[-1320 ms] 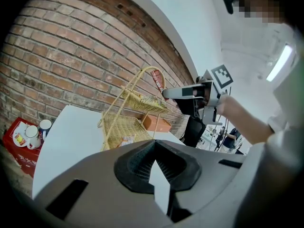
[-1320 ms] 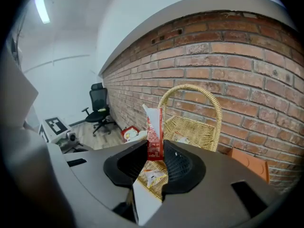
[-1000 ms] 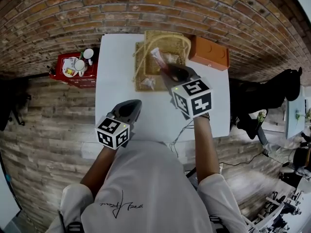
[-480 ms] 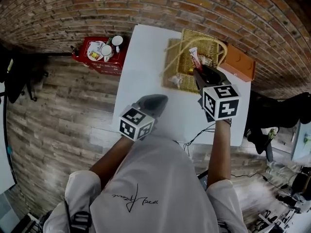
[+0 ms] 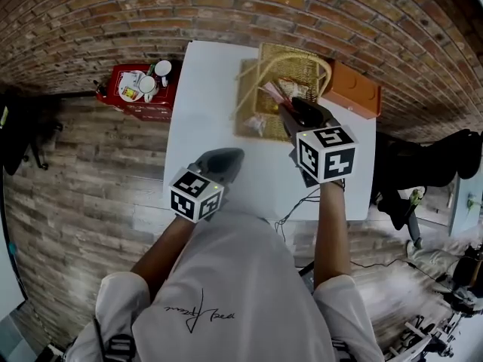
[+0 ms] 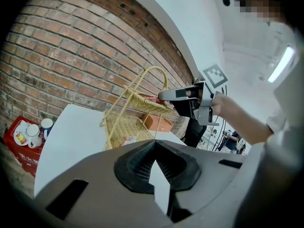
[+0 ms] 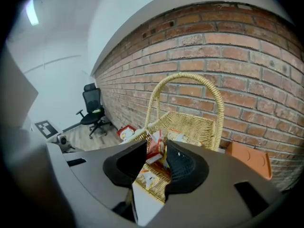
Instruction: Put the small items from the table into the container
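Nearest you, your left tongs [image 5: 229, 156] hang over the bare near part of the white surface [image 5: 202, 89], pressed together with nothing between them. They take no part in this step.

Just beyond, your right tongs [image 7: 156, 161] are narrowed onto a red-and-white packet [image 7: 154, 150], which sticks out past their tips. It sits at the rim of the upper tier of the wicker basket [image 7: 191, 120], under the arched handle [image 7: 186, 77].

By the look of it, you are at the drop-off. The next move calls for easing the packet in past the handle, over the upper tier, and only then letting the tongs widen. Watch that it does not catch on the weave.

On the lower tier lies another small packet [image 7: 147, 178]. Farther off, an orange box [image 5: 353, 90] stands beside the basket.
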The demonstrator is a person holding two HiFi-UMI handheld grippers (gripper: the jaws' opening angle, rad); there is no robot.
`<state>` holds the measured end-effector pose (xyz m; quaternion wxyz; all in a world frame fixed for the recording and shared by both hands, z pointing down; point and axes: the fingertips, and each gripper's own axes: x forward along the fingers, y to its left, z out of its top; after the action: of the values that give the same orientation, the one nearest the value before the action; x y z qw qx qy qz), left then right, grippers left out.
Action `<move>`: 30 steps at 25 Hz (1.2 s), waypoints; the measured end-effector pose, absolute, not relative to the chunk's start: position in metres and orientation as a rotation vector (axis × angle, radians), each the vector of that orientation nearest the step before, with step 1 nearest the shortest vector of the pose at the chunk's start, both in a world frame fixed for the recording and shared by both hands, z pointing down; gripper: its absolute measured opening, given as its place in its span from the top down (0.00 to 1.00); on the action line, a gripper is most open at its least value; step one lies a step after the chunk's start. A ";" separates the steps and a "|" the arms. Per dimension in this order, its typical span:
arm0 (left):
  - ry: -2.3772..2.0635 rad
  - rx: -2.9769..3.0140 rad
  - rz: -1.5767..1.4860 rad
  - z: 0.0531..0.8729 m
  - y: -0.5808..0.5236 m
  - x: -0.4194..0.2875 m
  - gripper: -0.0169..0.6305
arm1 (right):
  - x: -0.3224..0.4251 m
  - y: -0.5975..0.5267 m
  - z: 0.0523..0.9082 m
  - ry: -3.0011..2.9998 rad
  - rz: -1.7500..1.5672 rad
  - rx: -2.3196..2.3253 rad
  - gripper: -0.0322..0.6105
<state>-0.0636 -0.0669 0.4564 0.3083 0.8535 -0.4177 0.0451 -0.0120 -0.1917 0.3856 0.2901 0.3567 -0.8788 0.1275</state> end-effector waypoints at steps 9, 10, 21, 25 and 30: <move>-1.099 2.264 0.117 0.454 -0.066 -0.062 0.96 | -0.015 -0.183 0.383 -2.371 0.348 0.929 0.74; -1.096 2.265 0.118 0.454 -0.066 -0.062 0.96 | -0.016 -0.182 0.382 -2.376 0.348 0.930 0.74; -1.059 2.287 0.127 0.451 -0.061 -0.053 0.96 | -0.004 -0.169 0.364 -2.486 0.445 0.961 0.74; -1.040 2.303 0.136 0.450 -0.059 -0.048 0.96 | 0.003 -0.165 0.361 -2.494 0.431 0.980 0.77; -1.032 2.310 0.150 0.449 -0.055 -0.046 0.96 | 0.012 -0.153 0.360 -2.508 0.425 0.961 0.85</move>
<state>-0.0457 -0.0549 0.4487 0.2989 0.8698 -0.3885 0.0563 0.0117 -0.1533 0.3600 0.2097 0.3457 -0.9018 0.1527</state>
